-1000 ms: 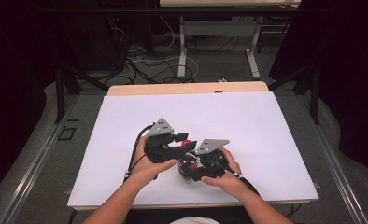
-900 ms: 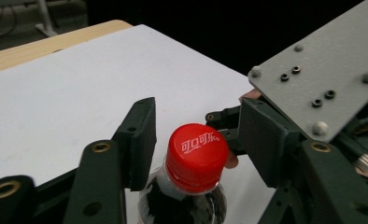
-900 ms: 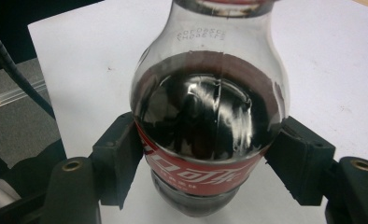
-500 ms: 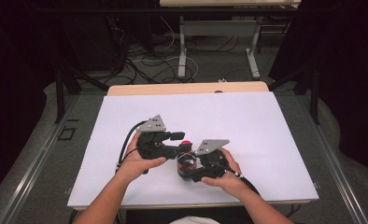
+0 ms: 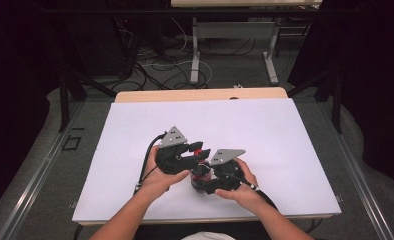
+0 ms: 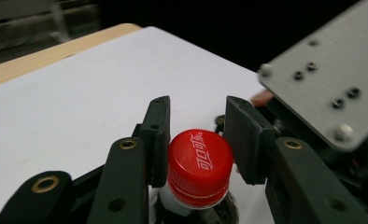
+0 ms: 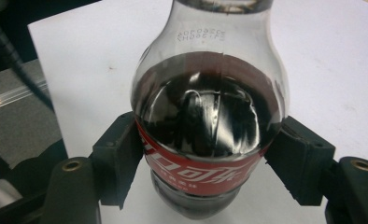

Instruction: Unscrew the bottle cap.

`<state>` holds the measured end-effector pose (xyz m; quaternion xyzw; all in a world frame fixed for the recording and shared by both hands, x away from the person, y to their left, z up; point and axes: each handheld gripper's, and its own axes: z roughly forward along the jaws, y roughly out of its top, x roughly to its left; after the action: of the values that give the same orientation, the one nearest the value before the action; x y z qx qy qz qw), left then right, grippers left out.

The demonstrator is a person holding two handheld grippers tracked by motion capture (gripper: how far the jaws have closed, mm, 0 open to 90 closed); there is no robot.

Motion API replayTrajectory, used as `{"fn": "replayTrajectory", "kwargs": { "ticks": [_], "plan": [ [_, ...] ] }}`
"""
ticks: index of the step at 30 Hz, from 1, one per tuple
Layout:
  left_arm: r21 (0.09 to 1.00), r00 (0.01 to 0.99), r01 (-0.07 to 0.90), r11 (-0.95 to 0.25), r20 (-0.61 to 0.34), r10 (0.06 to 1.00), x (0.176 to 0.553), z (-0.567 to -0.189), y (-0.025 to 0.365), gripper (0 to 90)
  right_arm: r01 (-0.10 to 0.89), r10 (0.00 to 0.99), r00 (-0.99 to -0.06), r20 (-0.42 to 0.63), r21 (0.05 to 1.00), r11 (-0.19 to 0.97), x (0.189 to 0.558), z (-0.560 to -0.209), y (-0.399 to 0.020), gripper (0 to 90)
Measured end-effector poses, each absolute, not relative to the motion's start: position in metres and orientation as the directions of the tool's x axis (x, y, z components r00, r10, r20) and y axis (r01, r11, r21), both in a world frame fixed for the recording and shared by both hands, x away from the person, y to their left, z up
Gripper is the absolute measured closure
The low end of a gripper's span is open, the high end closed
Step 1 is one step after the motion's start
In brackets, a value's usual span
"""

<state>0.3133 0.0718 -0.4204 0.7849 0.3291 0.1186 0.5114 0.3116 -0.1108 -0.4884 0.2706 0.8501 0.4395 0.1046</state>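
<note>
A cola bottle (image 7: 208,116) with a red label and dark drink stands on the white sheet (image 5: 245,125). My right gripper (image 7: 208,154) is shut on its body, one pad on each side of the label. In the high view the right gripper (image 5: 201,179) is near the table's front edge with the bottle (image 5: 197,183) in it. My left gripper (image 6: 198,120) reaches in from the left, and its jaws have just been closing on the red cap (image 6: 200,165), with a pad against each side. From above, the left gripper (image 5: 197,149) sits over the red cap (image 5: 201,152).
The white sheet covers most of a wooden table (image 5: 200,94). Both forearms come in from the bottom edge. Cables (image 5: 150,55) and table legs (image 5: 195,55) stand on the floor behind. A metal rail (image 5: 40,175) runs along the left side.
The left gripper, drawn a little to the left half a second ago, has come back right onto the cap and its jaws have narrowed on it. The right hand and bottle stayed put.
</note>
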Motion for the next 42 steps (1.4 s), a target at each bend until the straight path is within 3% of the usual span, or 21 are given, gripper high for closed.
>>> {"fn": "replayTrajectory", "kwargs": {
  "ticks": [5, 10, 17, 24, 28, 31, 35, 38, 42],
  "plan": [
    [0.879, 0.725, 0.403, -0.253, -0.138, 0.675, 0.309, -0.42, 0.066, 62.2, 0.375, 0.569, -0.821, 0.055, 0.803, 0.463, 0.311, -0.489, -0.11, 30.4],
    [0.896, 0.78, 0.374, -0.239, -0.165, 0.604, 0.315, -0.416, 0.078, 50.1, 0.372, 0.562, -0.825, 0.058, 0.804, 0.463, 0.312, -0.488, -0.113, 30.3],
    [0.889, 0.858, 0.348, -0.298, -0.174, 0.483, 0.321, -0.411, 0.098, 45.9, 0.367, 0.552, -0.832, 0.066, 0.81, 0.457, 0.313, -0.488, -0.114, 30.3],
    [0.89, 0.899, 0.322, -0.323, -0.18, 0.399, 0.329, -0.415, 0.103, 50.6, 0.359, 0.53, -0.845, 0.071, 0.809, 0.465, 0.312, -0.488, -0.112, 30.3],
    [0.885, 0.914, 0.308, -0.348, -0.174, 0.367, 0.33, -0.417, 0.101, 61.1, 0.346, 0.513, -0.855, 0.068, 0.813, 0.468, 0.311, -0.488, -0.111, 30.3],
    [0.882, 0.922, 0.29, -0.371, -0.155, 0.354, 0.33, -0.417, 0.1, 61.5, 0.346, 0.512, -0.856, 0.068, 0.811, 0.472, 0.31, -0.488, -0.111, 30.4],
    [0.884, 0.915, 0.297, -0.362, -0.155, 0.372, 0.331, -0.419, 0.099, 61.1, 0.354, 0.506, -0.859, 0.074, 0.801, 0.483, 0.311, -0.488, -0.111, 30.5],
    [0.88, 0.901, 0.31, -0.359, -0.152, 0.406, 0.331, -0.421, 0.095, 55.9, 0.344, 0.514, -0.856, 0.06, 0.808, 0.479, 0.311, -0.489, -0.109, 30.5],
    [0.884, 0.895, 0.303, -0.355, -0.137, 0.423, 0.33, -0.423, 0.088, 61.1, 0.35, 0.515, -0.854, 0.066, 0.806, 0.478, 0.31, -0.49, -0.108, 30.5]
  ]
}}
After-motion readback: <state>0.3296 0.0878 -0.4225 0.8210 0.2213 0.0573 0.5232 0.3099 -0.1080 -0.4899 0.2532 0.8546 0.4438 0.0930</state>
